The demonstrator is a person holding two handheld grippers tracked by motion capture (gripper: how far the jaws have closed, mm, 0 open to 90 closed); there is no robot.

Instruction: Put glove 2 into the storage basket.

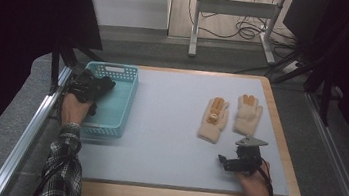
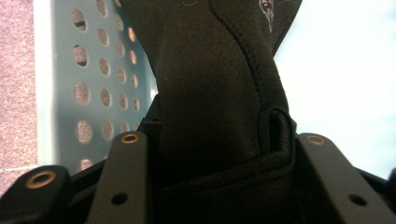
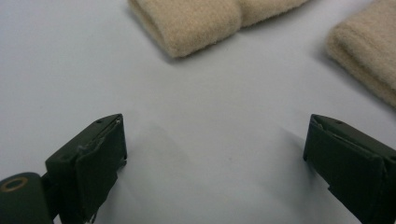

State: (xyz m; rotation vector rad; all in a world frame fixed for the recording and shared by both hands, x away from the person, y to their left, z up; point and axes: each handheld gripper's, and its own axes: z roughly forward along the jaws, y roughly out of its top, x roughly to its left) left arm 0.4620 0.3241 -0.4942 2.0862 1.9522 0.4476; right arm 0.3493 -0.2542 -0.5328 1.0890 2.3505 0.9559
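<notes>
Black glove: a dark fabric glove (image 2: 219,93) is pinched between the left gripper's (image 1: 94,86) jaws, which are closed on it near a stitched hem; in the high view it hangs over the near-left part of the basket.
Basket: teal, perforated plastic (image 1: 122,102), at the table's left edge; its holed wall shows beside the glove in the left gripper view.
Done so far: judging by how things lie, one glove is lifted and brought to the basket but not yet let go; whether it touches the basket floor I cannot tell.
Left to do: release the black glove, then likely fetch the two cream gloves.
Left cream glove: (image 1: 214,119) flat on the grey mat, long axis running near-to-far, orange fingertips pointing away from the person, cuff toward them.
Right cream glove: (image 1: 248,114) just beside the first, apart from it, same near-to-far axis, fingers also pointing away.
Black glove's axis: runs straight out from the jaws, widening away from them; which end is fingers is too close to tell.
Right gripper: (image 1: 231,161) jaws wide open, holding nothing, low over the mat (image 1: 169,127) near the cream cuffs, aimed toward them.
</notes>
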